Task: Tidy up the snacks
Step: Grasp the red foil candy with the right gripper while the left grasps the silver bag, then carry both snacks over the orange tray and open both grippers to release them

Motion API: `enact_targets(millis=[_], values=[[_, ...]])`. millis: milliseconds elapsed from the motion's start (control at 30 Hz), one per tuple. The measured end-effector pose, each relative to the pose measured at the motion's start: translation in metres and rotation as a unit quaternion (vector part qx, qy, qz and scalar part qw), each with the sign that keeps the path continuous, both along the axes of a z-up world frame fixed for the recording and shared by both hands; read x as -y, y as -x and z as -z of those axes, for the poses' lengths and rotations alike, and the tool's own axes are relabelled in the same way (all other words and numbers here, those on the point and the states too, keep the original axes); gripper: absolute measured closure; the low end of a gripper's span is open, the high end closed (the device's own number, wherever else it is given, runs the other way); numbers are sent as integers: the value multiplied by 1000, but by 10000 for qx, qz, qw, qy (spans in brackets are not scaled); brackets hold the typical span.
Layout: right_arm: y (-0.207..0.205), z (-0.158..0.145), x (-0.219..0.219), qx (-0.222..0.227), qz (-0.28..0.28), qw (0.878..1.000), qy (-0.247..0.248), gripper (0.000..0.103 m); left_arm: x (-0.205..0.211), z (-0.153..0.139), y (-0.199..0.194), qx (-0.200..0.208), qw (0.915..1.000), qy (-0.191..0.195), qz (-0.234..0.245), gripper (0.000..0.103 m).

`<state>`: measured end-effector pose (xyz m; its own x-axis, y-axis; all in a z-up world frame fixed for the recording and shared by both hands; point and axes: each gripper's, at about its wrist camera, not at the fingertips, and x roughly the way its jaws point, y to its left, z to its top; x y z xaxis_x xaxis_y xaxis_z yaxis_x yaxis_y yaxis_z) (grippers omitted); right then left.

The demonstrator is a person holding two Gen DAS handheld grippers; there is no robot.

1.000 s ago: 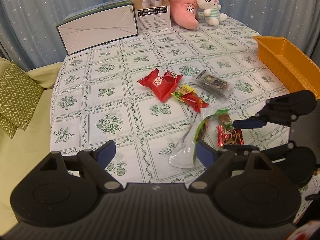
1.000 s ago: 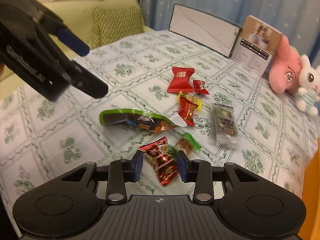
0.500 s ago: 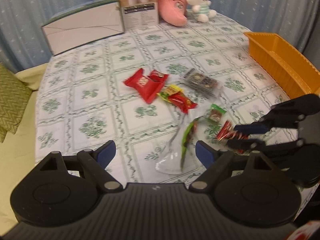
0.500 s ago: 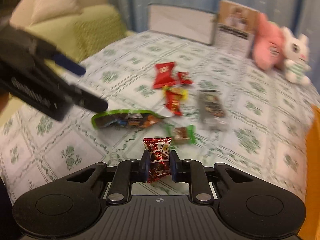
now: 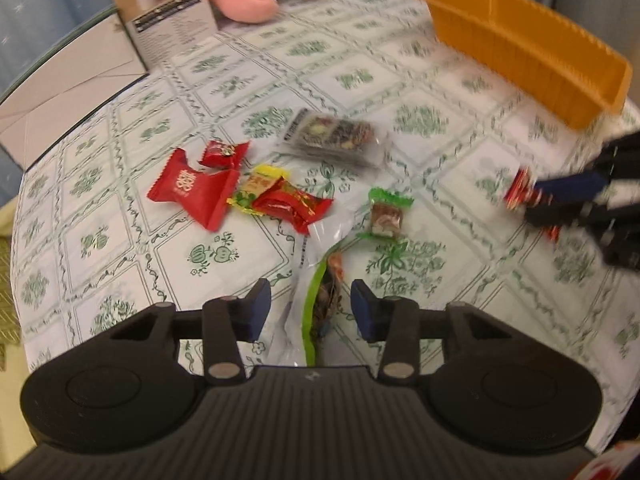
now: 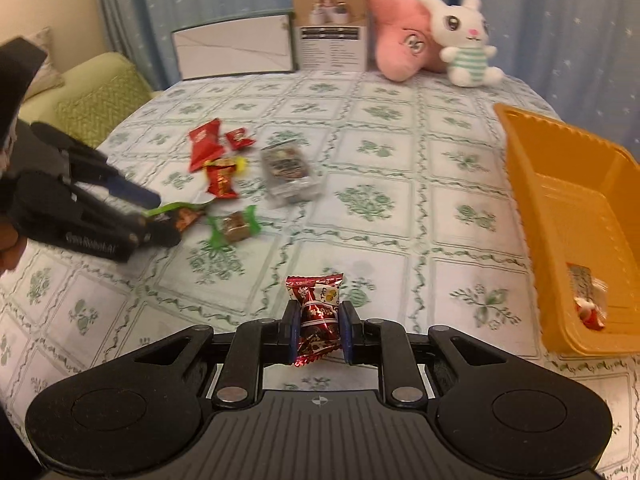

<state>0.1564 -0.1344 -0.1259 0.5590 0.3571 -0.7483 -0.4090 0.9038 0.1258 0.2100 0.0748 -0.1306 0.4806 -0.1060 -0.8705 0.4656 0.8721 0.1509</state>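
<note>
The right gripper [image 6: 319, 334] pinched a light, crinkly red candy [image 6: 316, 312] mid-wrapper; the left gripper [image 5: 310, 312] had just been closing around a floppy green-edged snack bag [image 5: 316, 300], seemingly not yet pressing.

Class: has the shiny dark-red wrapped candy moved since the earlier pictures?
Yes. The shiny dark-red wrapped candy, clamped in the right gripper, has left the snack pile, toward the orange plastic tray.

Snacks lie scattered across the middle of the table [image 6: 400, 184]. The basket [image 6: 560, 208] sits at the right edge, two packets [image 6: 588, 300] in its near corner. Along the far side stand a long box [image 6: 234, 50], left of an upright box [image 6: 332, 28], then two plush toys [image 6: 440, 40]. A sofa [image 6: 92, 100] lies beyond the table's left edge.
</note>
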Motion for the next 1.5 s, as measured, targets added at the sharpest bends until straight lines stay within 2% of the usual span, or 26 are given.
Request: enact_targets(millis=[100,133,233,333,500,700,900,1067,1500], values=[[-2,-1,5,-2,142,9999,-47,83,0,2,-1,-47,10000,16,49,68],[-3,-2,7,-10,189,9998,-70,83,-1,2,-2,-71,10000,29,26,74],[-4,-4,12,-31,299,9994,-156,83,-1,1,-3,-138,9999,56,-81,79],[-3,-7,15,-25,374,9991,-212,83,-1,-2,-1,-222,9992,154,-299,80],[0,-13,24,-31,525,9980,-358,83,-3,-17,12,-205,9943,634,-830,80],[7,-30,39,32,745,9959,-519,83,12,-41,36,-45,9866,1107,-1199,80],[17,-52,63,112,1010,9929,-622,83,36,-65,59,134,9753,1570,-1546,80],[28,-68,85,203,1258,9899,-626,83,63,-83,71,225,9708,1848,-1515,80],[47,-100,152,394,1918,9780,-718,83,144,-118,71,356,9730,2081,-929,80]])
